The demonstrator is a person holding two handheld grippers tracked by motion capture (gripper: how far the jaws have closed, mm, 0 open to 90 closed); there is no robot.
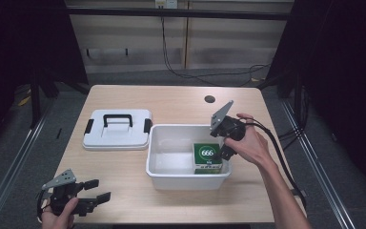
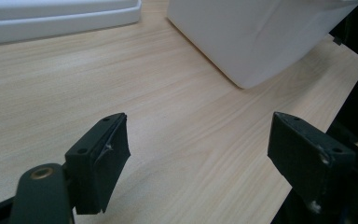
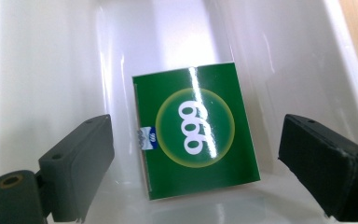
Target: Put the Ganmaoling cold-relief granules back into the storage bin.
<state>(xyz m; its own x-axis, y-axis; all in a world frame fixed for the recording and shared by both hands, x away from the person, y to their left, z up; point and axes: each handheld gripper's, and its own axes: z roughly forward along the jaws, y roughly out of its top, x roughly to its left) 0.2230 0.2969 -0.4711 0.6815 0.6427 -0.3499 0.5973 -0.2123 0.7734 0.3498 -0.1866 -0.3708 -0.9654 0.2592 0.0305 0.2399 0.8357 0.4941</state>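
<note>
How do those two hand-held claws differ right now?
The right gripper reaches down into the white bin, jaws spread either side of the green box. The left gripper sits low at the table's near corner, around nothing. Both are black and open.

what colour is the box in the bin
Green, with a white 666 in a yellow-ringed circle; the box shows best in the right gripper view.

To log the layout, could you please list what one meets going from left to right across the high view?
Left tongs → white lid → white bin → green box in the bin → right tongs.
</note>
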